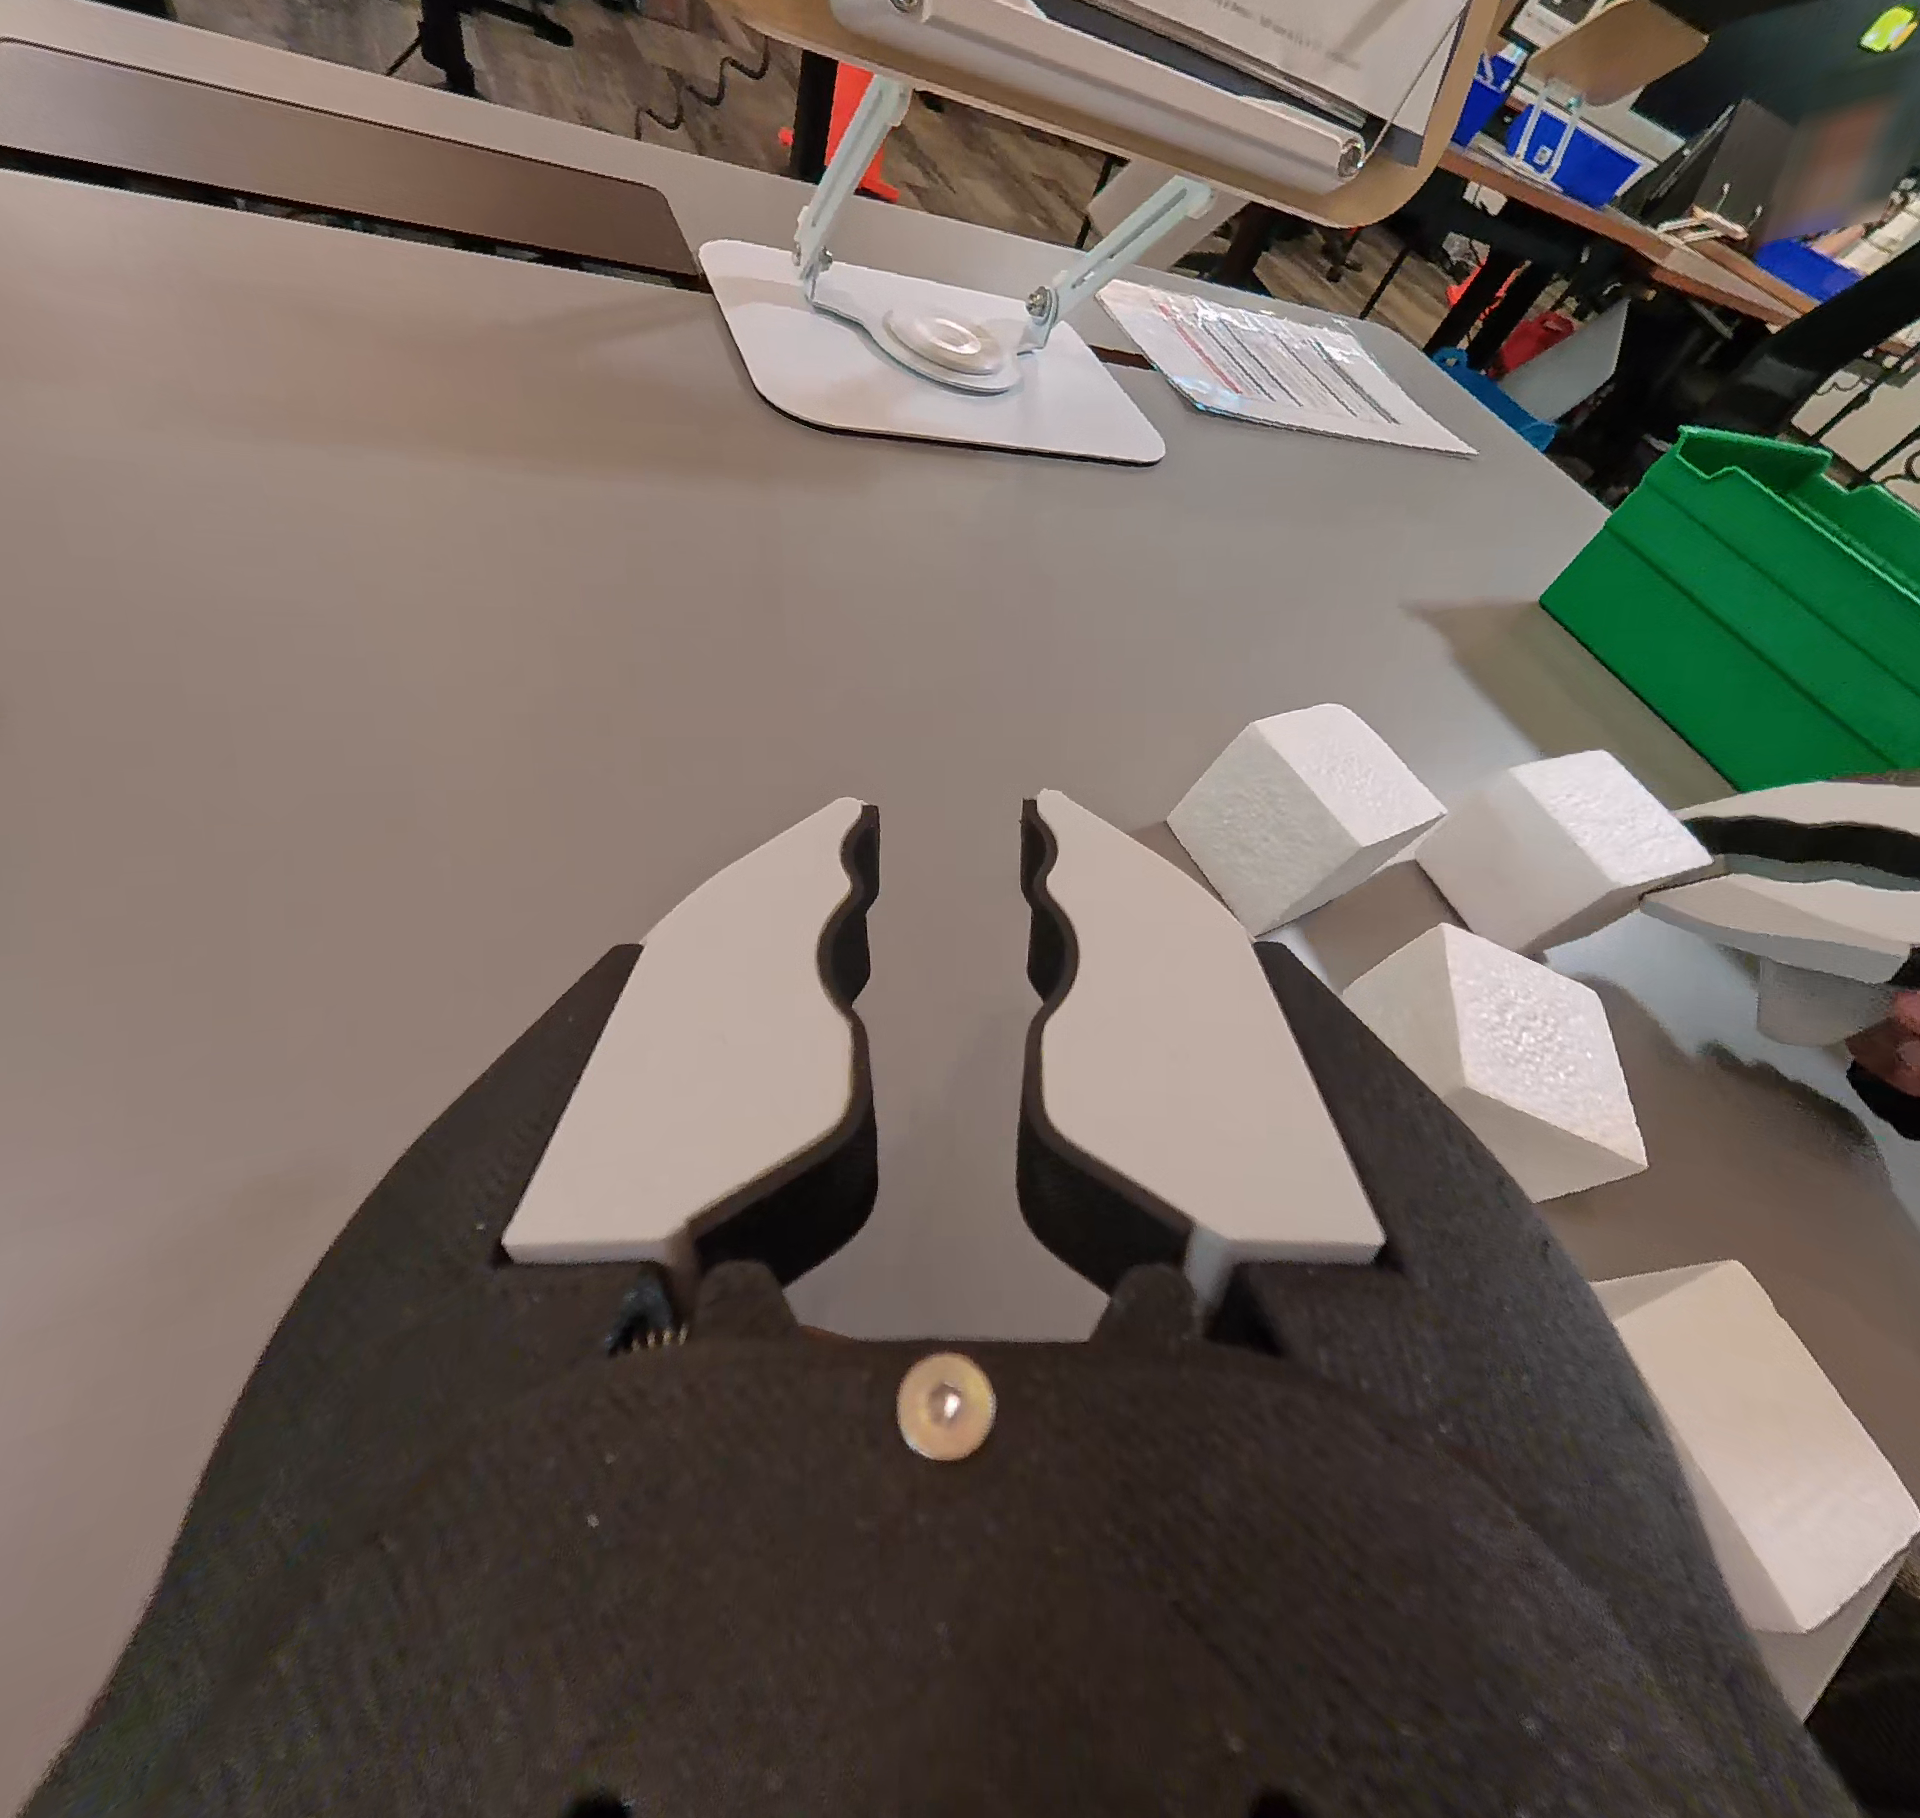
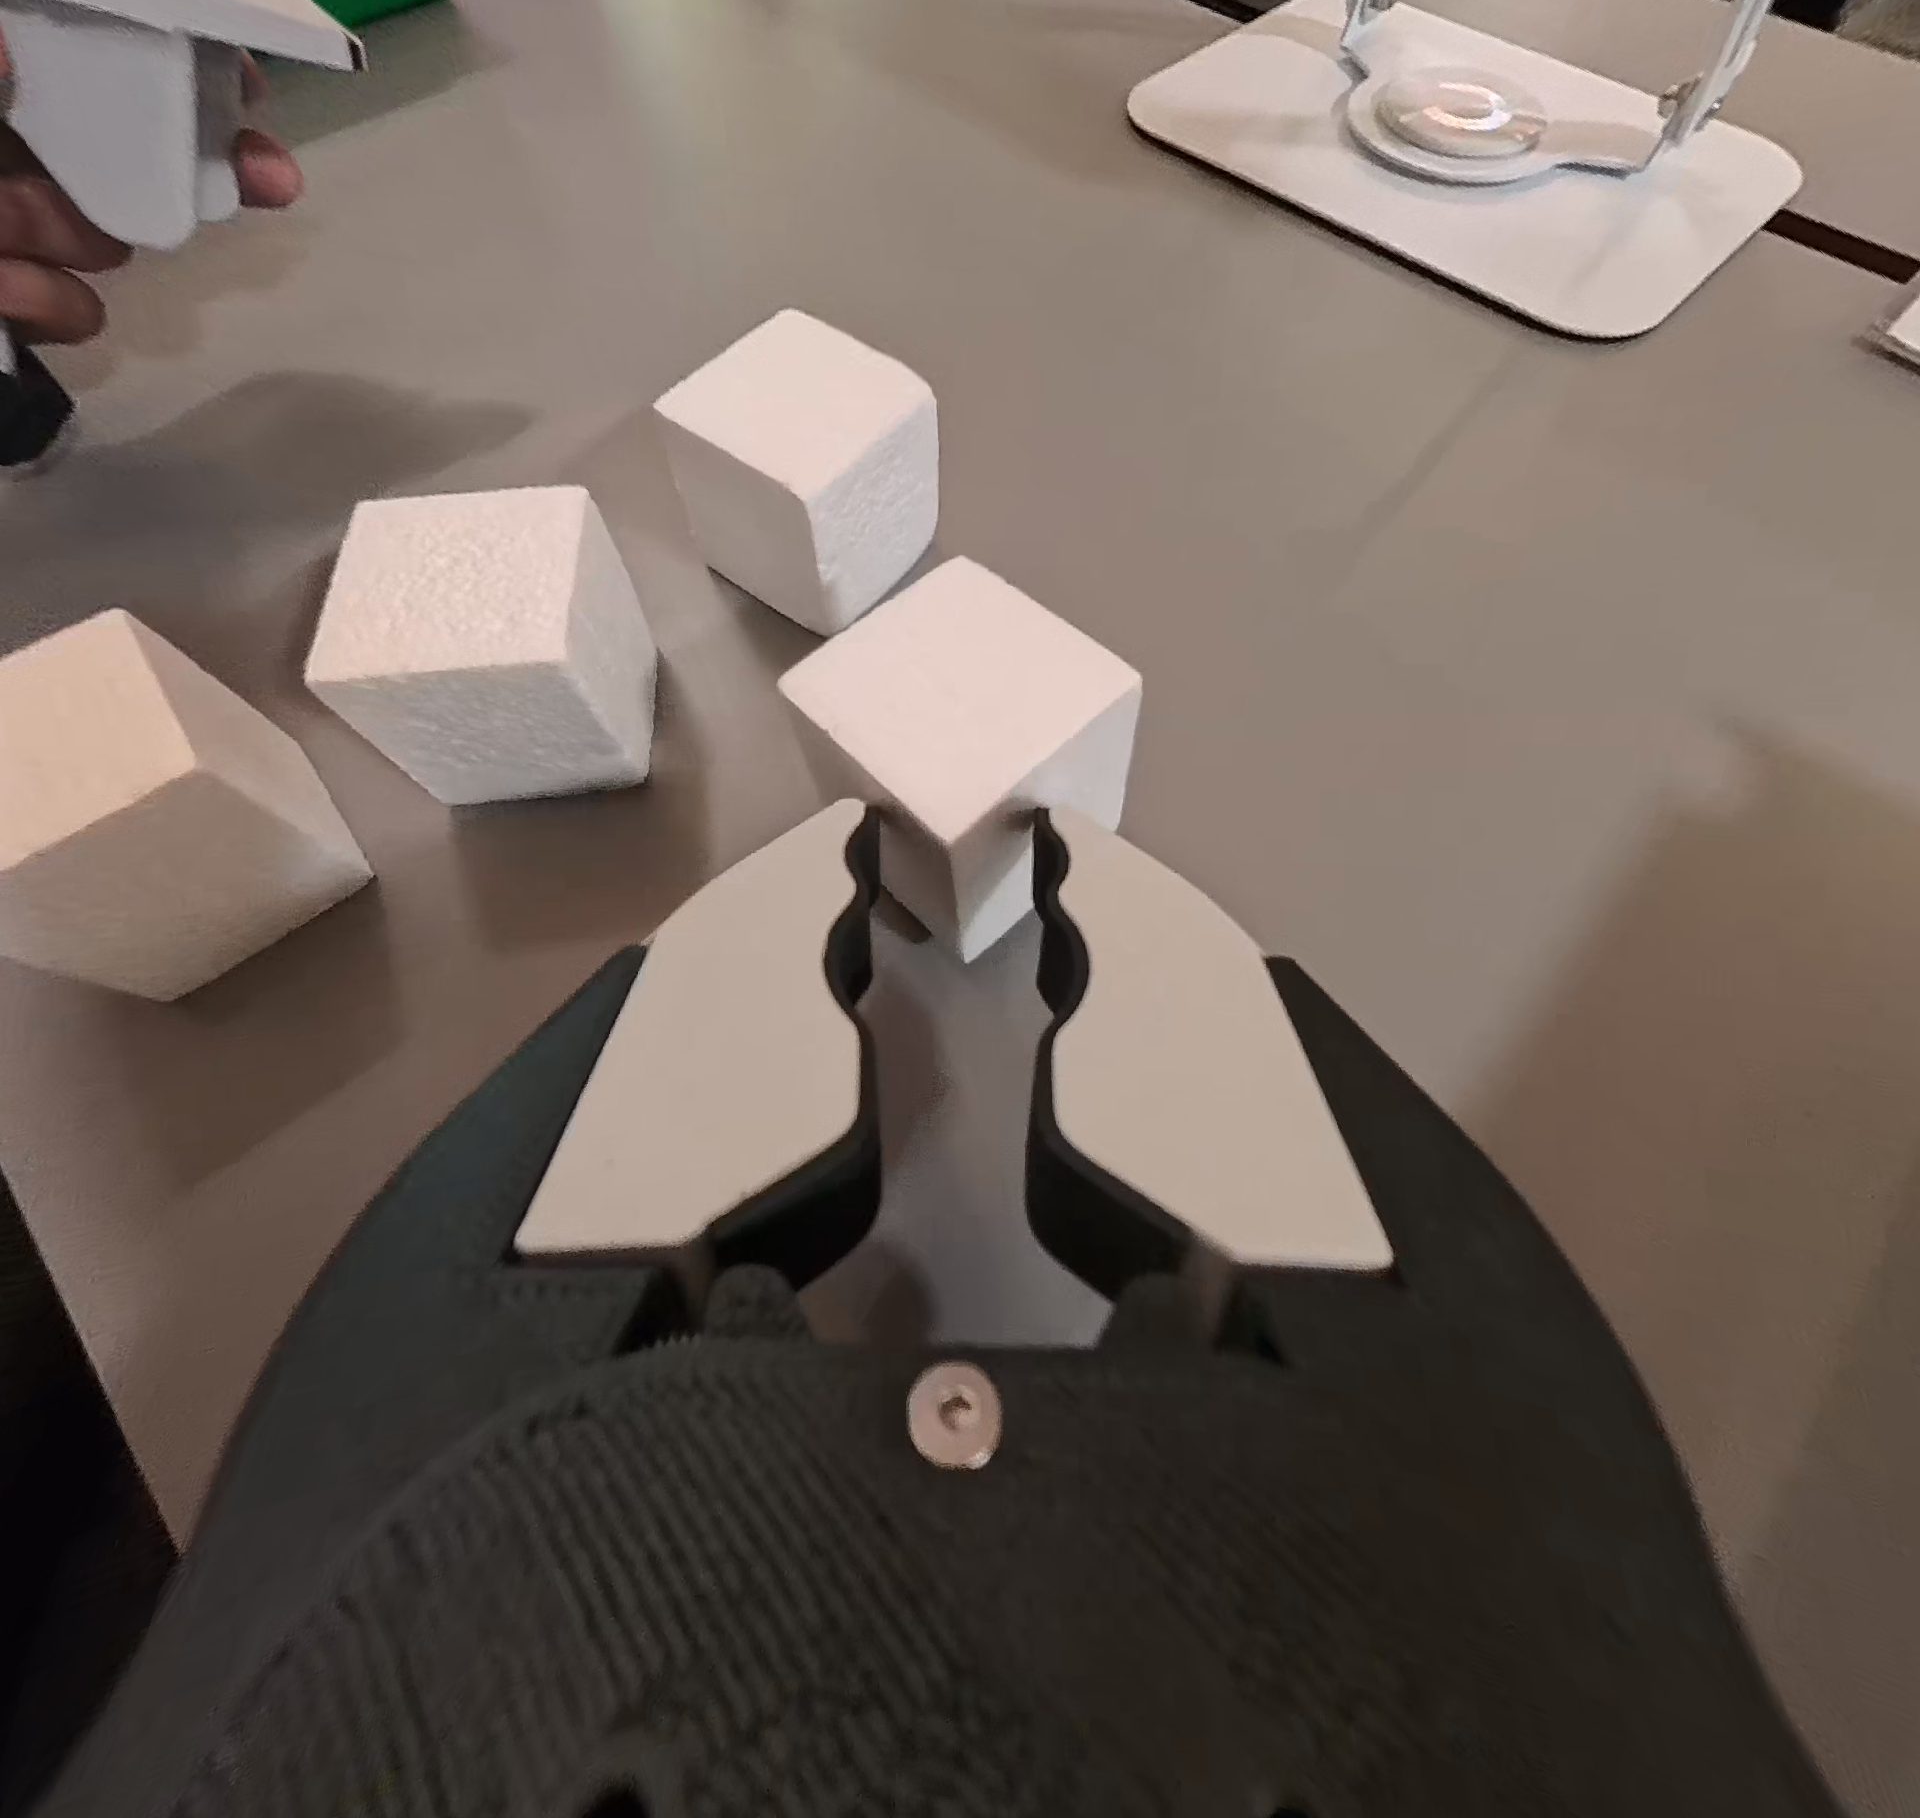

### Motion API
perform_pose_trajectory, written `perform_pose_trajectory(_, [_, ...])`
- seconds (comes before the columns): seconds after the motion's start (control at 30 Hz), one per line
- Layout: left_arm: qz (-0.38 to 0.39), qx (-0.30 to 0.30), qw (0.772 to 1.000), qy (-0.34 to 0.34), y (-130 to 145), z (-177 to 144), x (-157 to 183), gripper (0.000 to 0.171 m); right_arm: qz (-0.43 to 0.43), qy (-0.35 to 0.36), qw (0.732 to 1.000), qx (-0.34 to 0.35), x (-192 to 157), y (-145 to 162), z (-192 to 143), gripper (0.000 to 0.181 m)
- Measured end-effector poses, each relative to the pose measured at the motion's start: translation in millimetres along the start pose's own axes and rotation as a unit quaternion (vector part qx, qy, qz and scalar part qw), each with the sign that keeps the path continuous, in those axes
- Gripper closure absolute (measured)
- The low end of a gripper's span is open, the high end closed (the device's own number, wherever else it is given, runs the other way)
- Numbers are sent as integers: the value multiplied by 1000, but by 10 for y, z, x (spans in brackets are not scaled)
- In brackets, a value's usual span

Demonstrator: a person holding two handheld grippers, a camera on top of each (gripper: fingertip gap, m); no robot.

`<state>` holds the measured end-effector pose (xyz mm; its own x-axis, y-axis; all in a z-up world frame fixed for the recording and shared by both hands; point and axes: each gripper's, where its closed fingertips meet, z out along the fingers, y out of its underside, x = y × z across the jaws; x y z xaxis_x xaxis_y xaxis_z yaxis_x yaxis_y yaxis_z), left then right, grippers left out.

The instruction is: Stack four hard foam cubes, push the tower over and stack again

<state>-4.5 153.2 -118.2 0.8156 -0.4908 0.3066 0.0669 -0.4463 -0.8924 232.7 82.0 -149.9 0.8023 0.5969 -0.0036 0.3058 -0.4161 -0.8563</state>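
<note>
My left gripper [image 1: 951, 812] is open and empty, low over the bare grey table [image 1: 416, 677]. Several white foam cubes lie to its right: one [image 1: 1304, 812] nearest its tips, one [image 1: 1496, 1051] beside its right finger, one [image 1: 1745, 1436] closer in. My right gripper [image 2: 951, 818] is open, and the near corner of a foam cube [image 2: 956, 698] sits between its fingertips. Other cubes [image 2: 800, 490], [image 2: 478, 646], [image 2: 145, 802] lie to its left. The right gripper also shows in the left wrist view [image 1: 1704, 880], against a cube [image 1: 1558, 843]. The left gripper shows at the top left of the right wrist view [image 2: 312, 33].
A document stand with a white base plate [image 1: 935, 386] [image 2: 1455, 189] stands at the back of the table, with a laminated sheet [image 1: 1288, 366] beside it. A green bin [image 1: 1745, 625] sits at the table's edge. A hand [image 2: 62, 241] holds the left gripper. Spacing between my two grippers at the tips: around 25 centimeters. The white base plate [image 2: 1455, 189] is about equally far from each gripper, around 35 centimeters. My left wrist view [image 1: 1013, 394] looks at it from another angle.
</note>
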Motion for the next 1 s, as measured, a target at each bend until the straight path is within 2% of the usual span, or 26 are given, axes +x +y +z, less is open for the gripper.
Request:
perform_pose_trajectory(0.17, [2,-6,1000,5,19,28,26,145,22,-7,1000,-4,161,13,9,153])
perform_pose_trajectory(0.3, [5,-8,1000,5,27,35,32,145,74,-42,996,5,76,-29,38,153])
perform_pose_trajectory(0.43, [5,-9,1000,3,30,39,23,145,45,-12,999,-18,86,16,53,153])
perform_pose_trajectory(1.0, [39,-14,999,-5,49,41,54,145,36,-21,999,-16,27,22,57,152])
